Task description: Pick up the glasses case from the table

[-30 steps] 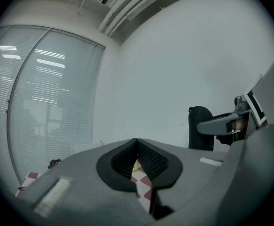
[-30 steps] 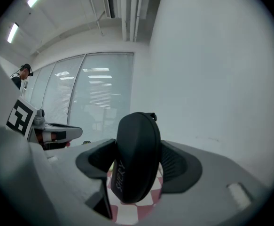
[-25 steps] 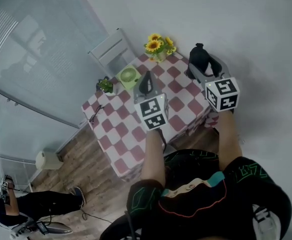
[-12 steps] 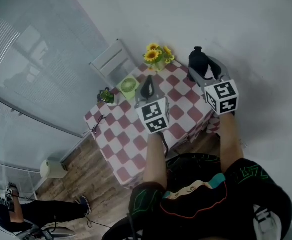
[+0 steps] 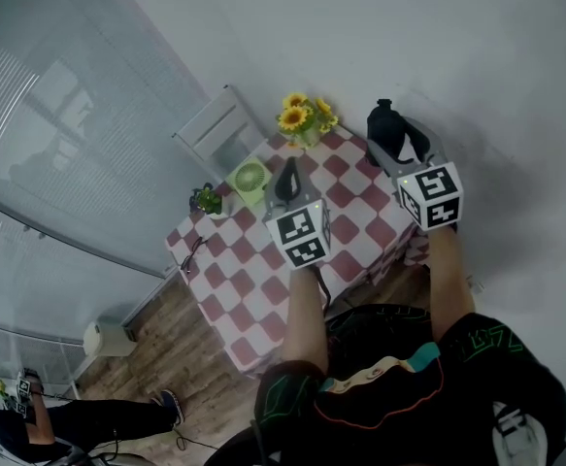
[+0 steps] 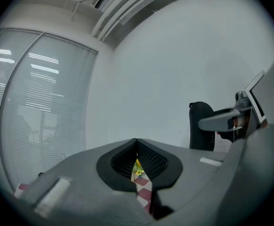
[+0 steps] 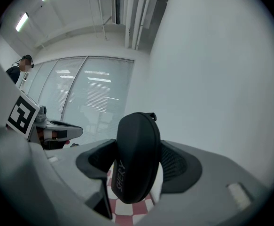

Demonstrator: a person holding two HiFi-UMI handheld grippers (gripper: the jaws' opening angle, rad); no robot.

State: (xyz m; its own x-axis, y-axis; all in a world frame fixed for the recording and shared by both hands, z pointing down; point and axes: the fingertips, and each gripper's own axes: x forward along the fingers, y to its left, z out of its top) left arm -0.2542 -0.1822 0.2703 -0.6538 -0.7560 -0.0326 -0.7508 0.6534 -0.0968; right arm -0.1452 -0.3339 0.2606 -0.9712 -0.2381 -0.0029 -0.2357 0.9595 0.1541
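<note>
Right tongs [image 7: 137, 173] still pinch the glasses case [image 7: 137, 145] aloft, clear of the desk [image 5: 253, 289]; left tongs [image 6: 137, 161] pressed together. Pickup looks complete.

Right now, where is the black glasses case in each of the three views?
Head view: glasses case upright in the right claw, upper right of centre.
Left gripper view: glasses case right of centre, dark against the wall.
Right gripper view: glasses case dead centre, clamped between the jaws.
Shared landmark: the red-and-white checked tablecloth, in all three.
</note>
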